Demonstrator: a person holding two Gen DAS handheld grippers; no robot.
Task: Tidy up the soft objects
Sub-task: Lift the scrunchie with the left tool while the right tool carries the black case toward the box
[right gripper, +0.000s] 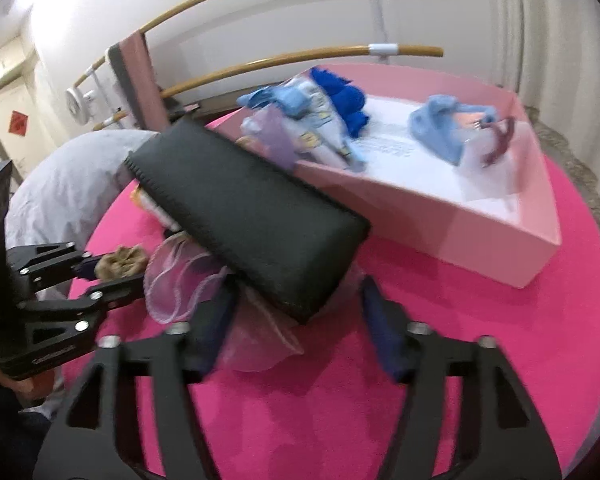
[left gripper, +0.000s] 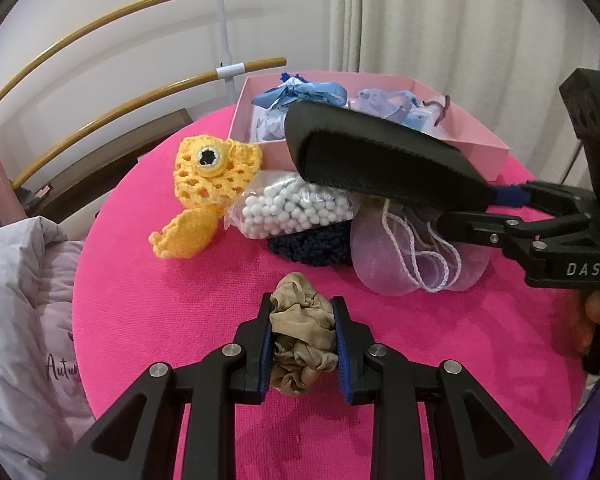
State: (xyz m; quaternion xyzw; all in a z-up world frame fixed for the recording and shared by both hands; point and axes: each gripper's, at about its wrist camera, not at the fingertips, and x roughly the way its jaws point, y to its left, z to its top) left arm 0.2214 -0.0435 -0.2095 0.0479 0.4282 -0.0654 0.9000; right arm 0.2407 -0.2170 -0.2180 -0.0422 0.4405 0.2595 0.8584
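My left gripper is clamped on a crumpled beige scrunchie above the near middle of the pink table. My right gripper holds a black pouch by its near end; it juts out over the cluster toward the pink box at the far edge. Under and beyond it crowd a sheer lilac bag, a bag of white beads, a navy knit piece and a yellow crochet fish, blocking the straight path to the box. The box already holds blue fabric items. Bare table lies along the near and left edges.
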